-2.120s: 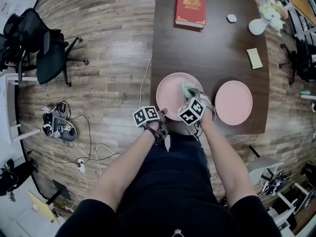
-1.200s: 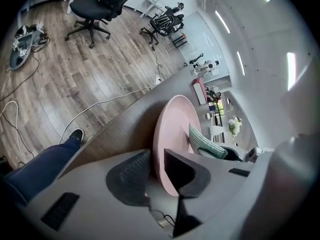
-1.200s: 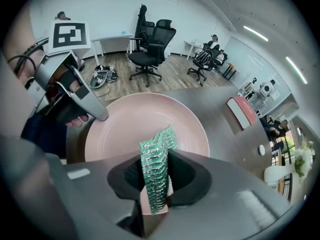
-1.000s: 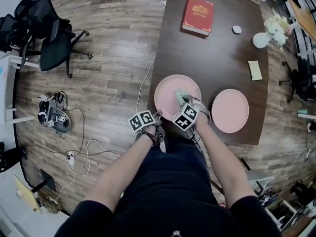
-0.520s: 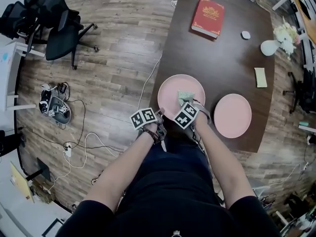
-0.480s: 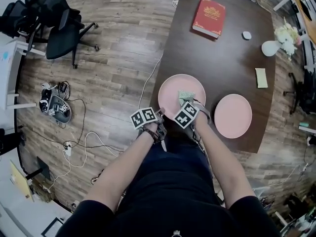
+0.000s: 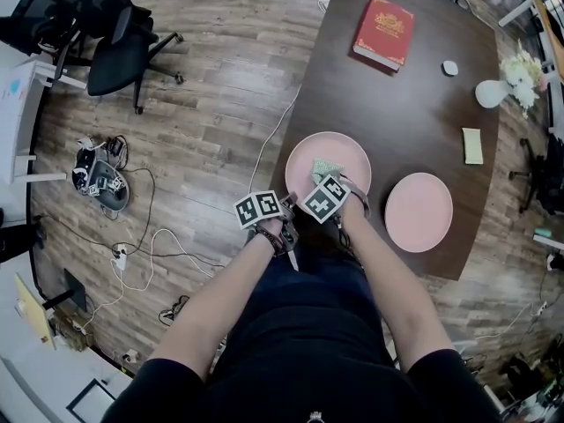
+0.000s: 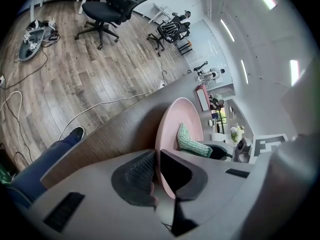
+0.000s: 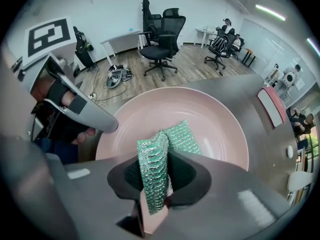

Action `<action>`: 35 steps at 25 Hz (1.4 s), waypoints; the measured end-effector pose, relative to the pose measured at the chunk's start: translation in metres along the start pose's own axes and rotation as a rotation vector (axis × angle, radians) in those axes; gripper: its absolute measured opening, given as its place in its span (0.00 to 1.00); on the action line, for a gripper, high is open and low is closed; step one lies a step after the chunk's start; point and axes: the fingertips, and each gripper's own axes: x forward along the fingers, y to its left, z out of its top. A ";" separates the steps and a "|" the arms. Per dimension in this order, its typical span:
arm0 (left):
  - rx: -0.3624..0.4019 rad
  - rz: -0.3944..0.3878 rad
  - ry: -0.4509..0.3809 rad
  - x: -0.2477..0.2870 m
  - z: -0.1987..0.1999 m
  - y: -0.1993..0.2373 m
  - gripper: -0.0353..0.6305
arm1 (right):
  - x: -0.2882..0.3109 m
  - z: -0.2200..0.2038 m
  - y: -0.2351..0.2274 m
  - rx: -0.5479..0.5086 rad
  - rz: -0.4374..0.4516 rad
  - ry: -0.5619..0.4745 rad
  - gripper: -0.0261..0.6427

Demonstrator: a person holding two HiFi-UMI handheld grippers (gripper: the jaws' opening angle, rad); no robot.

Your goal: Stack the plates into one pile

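Observation:
Two pink plates lie apart on the dark table. The nearer, left plate has its near rim clamped between the jaws of my left gripper, which is shut on it. My right gripper points steeply down over this plate. It is shut on a green scouring cloth whose free end rests on the plate's face. The second plate lies to the right, untouched.
A red book, a small white disc, a white vase with flowers and a pale yellow pad lie farther back on the table. Office chairs and cables are on the wood floor to the left.
The right gripper has slid the green cloth a little leftward across the left plate and tipped further down. The left gripper keeps its hold on the rim.

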 end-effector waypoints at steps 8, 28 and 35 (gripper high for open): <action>0.029 0.004 0.011 -0.001 -0.001 0.000 0.09 | 0.003 0.017 0.009 -0.019 0.037 -0.010 0.17; 0.081 -0.006 0.053 -0.002 -0.003 -0.001 0.09 | 0.005 0.062 0.028 0.151 0.229 -0.218 0.17; 0.089 -0.005 0.062 -0.001 -0.004 -0.003 0.10 | 0.005 0.066 0.027 0.172 0.229 -0.255 0.17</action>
